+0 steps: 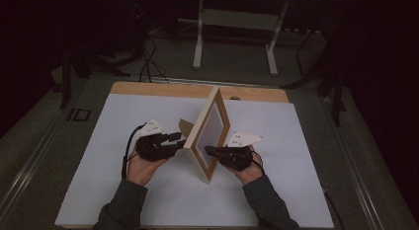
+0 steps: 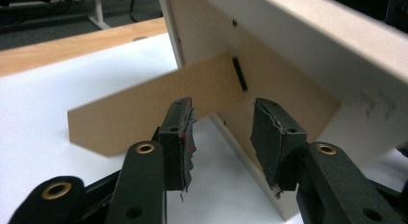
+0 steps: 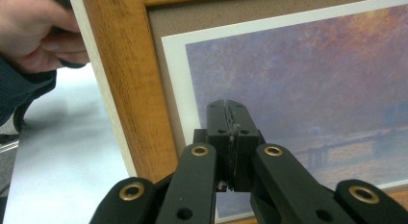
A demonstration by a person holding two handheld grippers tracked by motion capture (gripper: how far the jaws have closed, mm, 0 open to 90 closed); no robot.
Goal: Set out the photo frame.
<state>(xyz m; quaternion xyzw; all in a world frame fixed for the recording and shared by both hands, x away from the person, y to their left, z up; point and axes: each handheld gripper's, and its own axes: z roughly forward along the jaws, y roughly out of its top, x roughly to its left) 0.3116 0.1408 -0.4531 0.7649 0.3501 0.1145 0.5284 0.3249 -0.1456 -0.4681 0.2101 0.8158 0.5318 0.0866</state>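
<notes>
A wooden picture frame (image 1: 221,110) stands upright on edge in the middle of the white sheet (image 1: 296,171), propped by its brown cardboard easel leg (image 1: 186,126). My left gripper (image 1: 179,139) is behind the frame and open. Its jaws straddle the lower edge of the easel leg (image 2: 139,113) near the frame's back (image 2: 298,75) without pressing on it. My right gripper (image 1: 207,150) is at the front, shut with nothing between its pads. Its tip (image 3: 229,118) sits right at the glass over the purple and orange print (image 3: 308,65), just inside the frame's wooden border (image 3: 127,89).
The sheet lies on a wooden table whose far edge (image 1: 148,88) shows beyond it. A white-legged stand (image 1: 234,27) and cables (image 1: 147,62) are on the dark floor beyond. A hand (image 3: 33,27) holding the left gripper appears past the frame's edge.
</notes>
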